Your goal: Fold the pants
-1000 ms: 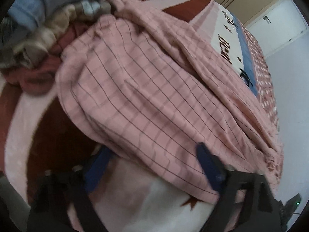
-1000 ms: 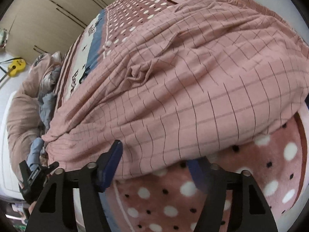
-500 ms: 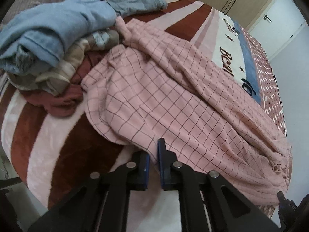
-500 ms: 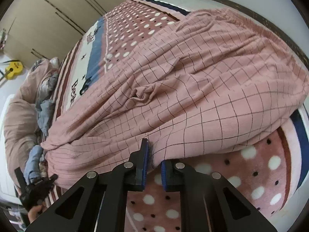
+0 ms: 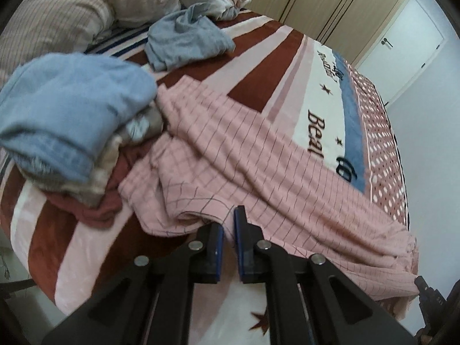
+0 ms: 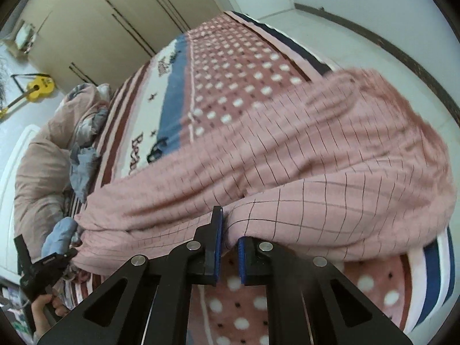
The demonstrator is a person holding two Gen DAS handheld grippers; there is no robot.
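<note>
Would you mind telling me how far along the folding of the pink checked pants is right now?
Done: both tongs have closed on the near edge of the pink checked pants, the left tongs near the laundry pile and the right tongs further along. In hand: that edge is pinched and raised off the blanket. Left: no fold shows yet; the pants lie spread and wrinkled across the bed.

Probably a bedroom: bed point(image 5: 276, 66), wardrobe doors point(image 6: 95, 26), pillows point(image 5: 57, 20).
</note>
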